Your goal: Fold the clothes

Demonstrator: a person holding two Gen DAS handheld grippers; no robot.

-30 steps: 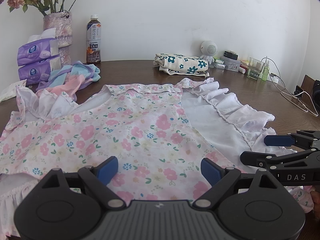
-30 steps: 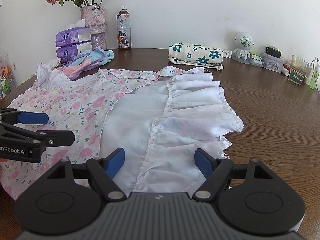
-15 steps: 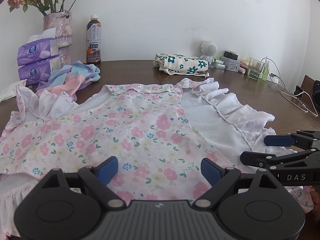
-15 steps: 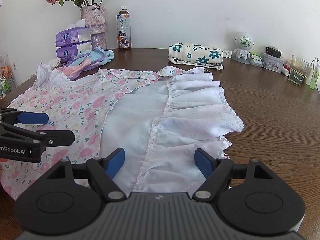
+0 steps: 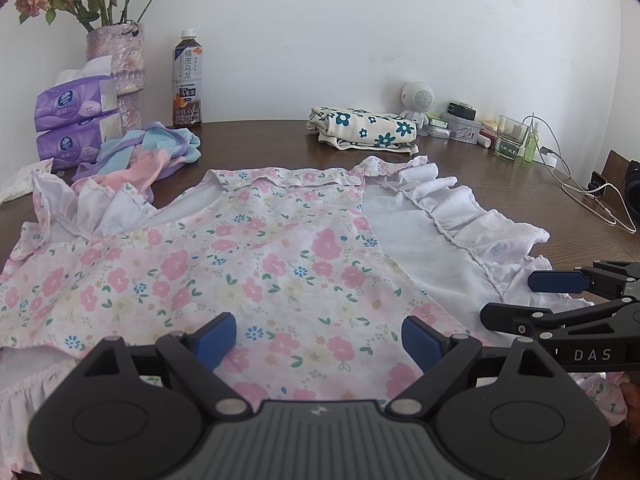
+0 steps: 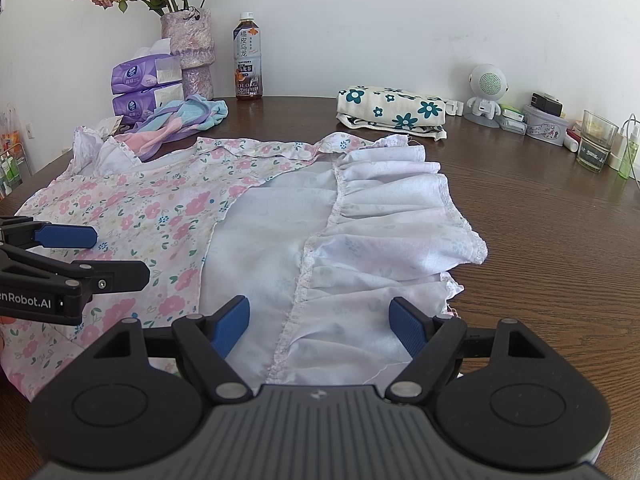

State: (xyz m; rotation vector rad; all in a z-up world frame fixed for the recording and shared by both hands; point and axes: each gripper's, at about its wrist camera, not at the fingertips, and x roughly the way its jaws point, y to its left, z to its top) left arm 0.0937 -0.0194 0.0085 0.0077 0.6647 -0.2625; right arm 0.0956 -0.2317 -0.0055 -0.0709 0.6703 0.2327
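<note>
Bottle at the table's far edge: label reads "SUNTORY" and "OOLONG", with Chinese characters above. Right gripper side reads "DAS". Left gripper side reads "enRobot.AI", its start cut off.

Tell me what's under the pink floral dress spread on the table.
The pink floral dress lies on the dark wooden table. Whether anything sits beneath it cannot be seen; the fabric covers that area.

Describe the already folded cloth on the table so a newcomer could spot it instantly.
Look to the far edge of the brown table, by the white wall. Right of the tea bottle and left of the small white robot figure lies the folded cloth: cream with dark teal flowers, unlike the pink-flowered dress.
</note>
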